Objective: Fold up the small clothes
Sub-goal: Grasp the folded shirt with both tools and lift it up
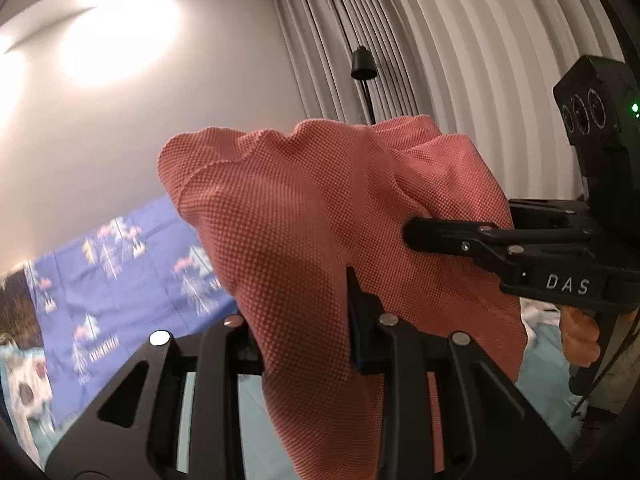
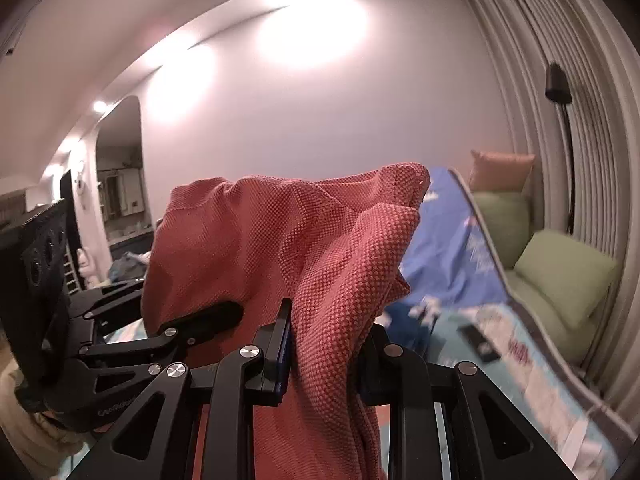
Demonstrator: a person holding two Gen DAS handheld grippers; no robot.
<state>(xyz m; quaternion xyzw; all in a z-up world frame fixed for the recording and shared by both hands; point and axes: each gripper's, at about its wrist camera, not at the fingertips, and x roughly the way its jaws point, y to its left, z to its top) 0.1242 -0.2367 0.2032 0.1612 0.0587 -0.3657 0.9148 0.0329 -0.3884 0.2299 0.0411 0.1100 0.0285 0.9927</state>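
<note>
We hold the red garment aloft, left gripper and right gripper both clenched on it; bunched cloth could slip out.

Both hand-held grippers matte black, linkage arms with triangular cutouts and round silver rivets at the pivots. Left hand-held gripper: dark blue finger pad. Right hand-held gripper seen side-on: white "DAS" lettering, black top block with three round lenses and a green LED, thin black cable below. Bare fingers on its handle.
</note>
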